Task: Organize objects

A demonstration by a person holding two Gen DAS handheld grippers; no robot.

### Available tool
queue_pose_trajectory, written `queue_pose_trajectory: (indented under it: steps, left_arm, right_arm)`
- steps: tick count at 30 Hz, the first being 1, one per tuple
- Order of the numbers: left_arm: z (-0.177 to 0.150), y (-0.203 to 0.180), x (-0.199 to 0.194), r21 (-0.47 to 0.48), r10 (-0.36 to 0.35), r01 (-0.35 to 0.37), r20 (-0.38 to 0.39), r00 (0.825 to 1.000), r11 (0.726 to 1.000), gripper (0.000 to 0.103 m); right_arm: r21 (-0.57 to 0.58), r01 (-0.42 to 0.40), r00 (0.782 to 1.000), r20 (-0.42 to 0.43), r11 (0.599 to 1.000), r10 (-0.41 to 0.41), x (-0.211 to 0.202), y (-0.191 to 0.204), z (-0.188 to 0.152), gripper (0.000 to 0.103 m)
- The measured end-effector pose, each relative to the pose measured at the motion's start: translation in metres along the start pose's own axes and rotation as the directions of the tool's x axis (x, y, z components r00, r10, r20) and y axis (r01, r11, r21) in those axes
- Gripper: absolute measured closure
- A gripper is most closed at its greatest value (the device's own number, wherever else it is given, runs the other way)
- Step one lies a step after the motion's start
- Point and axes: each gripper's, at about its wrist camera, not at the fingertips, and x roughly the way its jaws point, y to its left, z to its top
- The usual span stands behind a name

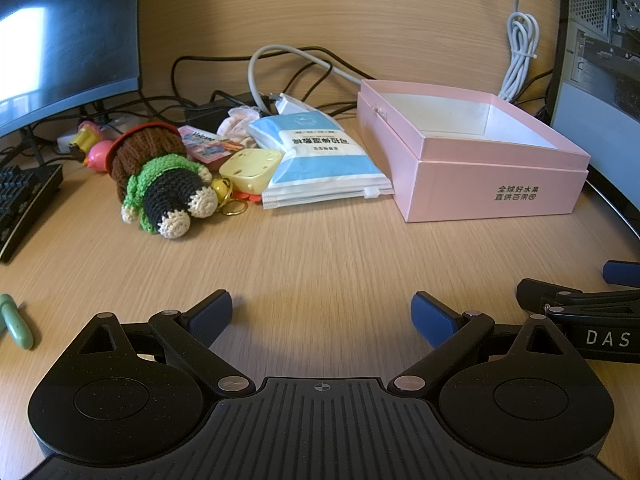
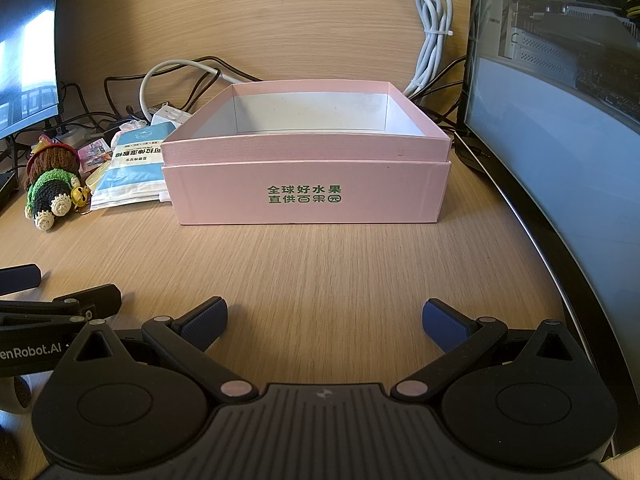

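Observation:
An open pink box (image 1: pixel 496 184) stands on the wooden desk, its inside white and bare; in the right wrist view the pink box (image 2: pixel 308 196) is straight ahead. Left of it lies a pile: a blue and white packet (image 1: pixel 320 160), a yellow plastic piece (image 1: pixel 252 168), a crocheted doll (image 1: pixel 164 176), a pink toy (image 1: pixel 94 148) and a small pink card pack (image 1: pixel 208 146). The packet (image 2: pixel 132 164) and doll (image 2: pixel 50 190) also show in the right wrist view. My left gripper (image 1: pixel 322 316) is open and empty, short of the pile. My right gripper (image 2: pixel 324 322) is open and empty before the box.
A monitor (image 1: pixel 60 32) and keyboard (image 1: pixel 20 204) are at the left. A computer case (image 2: pixel 560 100) stands at the right. Cables (image 1: pixel 288 64) lie behind the pile. A green object (image 1: pixel 16 320) lies at the left edge. The right gripper (image 1: pixel 580 312) shows beside the left.

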Motion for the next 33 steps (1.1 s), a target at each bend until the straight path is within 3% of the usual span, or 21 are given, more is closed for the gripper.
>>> queue_pose_trajectory:
  steps: [33]
  left_arm:
    - [-0.0008, -0.0015, -0.0002, -0.008, 0.024, -0.024, -0.001, 1.000, 1.000, 0.003]
  right_arm:
    - [-0.002, -0.006, 1.000, 0.000, 1.000, 0.006, 0.0013, -0.0031, 0.0015, 0.000]
